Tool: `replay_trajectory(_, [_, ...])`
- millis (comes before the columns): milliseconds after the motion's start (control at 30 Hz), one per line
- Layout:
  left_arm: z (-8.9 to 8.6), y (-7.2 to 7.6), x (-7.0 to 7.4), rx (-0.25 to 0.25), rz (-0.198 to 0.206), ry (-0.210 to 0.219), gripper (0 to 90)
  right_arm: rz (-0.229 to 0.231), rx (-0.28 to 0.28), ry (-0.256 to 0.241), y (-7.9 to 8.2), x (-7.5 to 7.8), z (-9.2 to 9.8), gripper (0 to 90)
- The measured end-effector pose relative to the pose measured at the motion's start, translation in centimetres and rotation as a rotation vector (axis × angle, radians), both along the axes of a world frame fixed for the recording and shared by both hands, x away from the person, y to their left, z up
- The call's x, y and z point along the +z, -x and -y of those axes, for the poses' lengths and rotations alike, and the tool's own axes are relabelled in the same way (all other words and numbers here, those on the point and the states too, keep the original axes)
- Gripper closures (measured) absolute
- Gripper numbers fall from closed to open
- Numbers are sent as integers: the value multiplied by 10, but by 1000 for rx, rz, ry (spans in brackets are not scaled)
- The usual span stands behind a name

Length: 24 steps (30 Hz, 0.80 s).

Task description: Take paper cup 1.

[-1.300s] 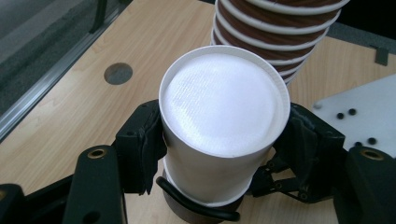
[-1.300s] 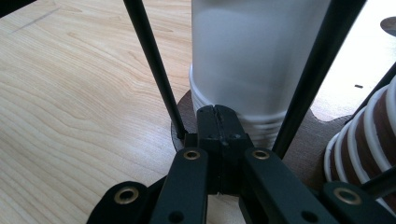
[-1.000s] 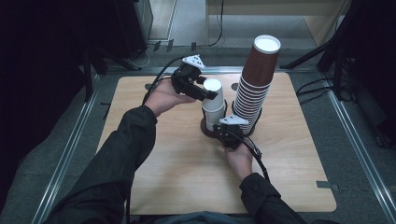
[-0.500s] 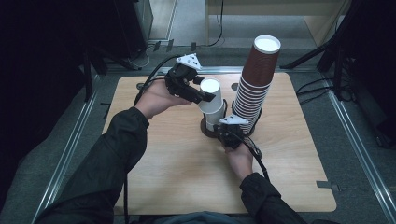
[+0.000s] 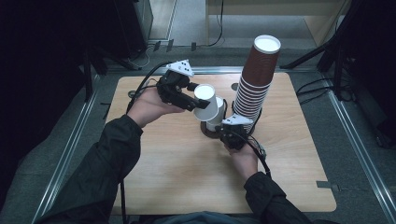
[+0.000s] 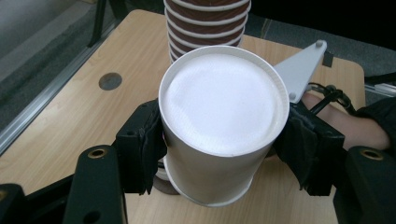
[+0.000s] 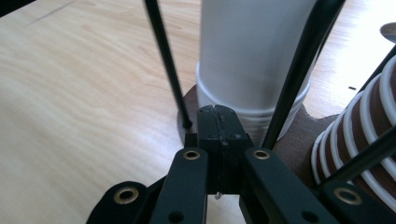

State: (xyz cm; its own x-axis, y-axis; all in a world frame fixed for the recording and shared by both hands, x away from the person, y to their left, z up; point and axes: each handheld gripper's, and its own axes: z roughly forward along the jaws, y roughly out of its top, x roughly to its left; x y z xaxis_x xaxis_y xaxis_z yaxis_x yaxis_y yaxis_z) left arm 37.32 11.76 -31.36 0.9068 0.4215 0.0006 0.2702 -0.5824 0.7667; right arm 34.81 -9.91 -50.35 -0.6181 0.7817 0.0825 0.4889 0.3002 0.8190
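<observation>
One white cup (image 5: 205,101) now tilts up off the white stack (image 5: 215,122) near the table's far edge, pinched by my left gripper (image 5: 188,101), while my right gripper (image 5: 232,132), pressed together, pins the stand (image 7: 299,135), so separation is succeeding.
</observation>
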Motion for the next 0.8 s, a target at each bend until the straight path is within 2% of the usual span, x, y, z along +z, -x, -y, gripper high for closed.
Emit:
replay_trajectory(200, [-10,7,-11,14,-16,4,347,1,61,8,8,10,5,855])
replay_trajectory(233, [-12,8,-12,17,-18,5,347,2,109,-6,9,12,8,835])
replay_trajectory(267, [-13,8,-14,19,-22,7,347,2,109,-6,9,12,8,835])
replay_trajectory(300, [-14,9,-15,18,-23,4,347,-6,130,-13,9,12,9,823])
replay_trajectory(367, [-18,12,-20,19,-28,11,347,-53,164,-7,10,13,11,812])
replay_trajectory(467, [-21,15,-22,21,-26,8,347,-59,173,-5,12,14,14,805])
replay_trajectory(633, [-30,22,-31,22,-33,25,348,-37,207,-29,19,17,21,766])
replay_trajectory(767, [-35,27,-41,21,-43,32,347,-9,273,-43,23,24,25,722])
replay_trajectory(800, [-36,28,-44,21,-46,37,347,-9,273,-43,23,24,25,722])
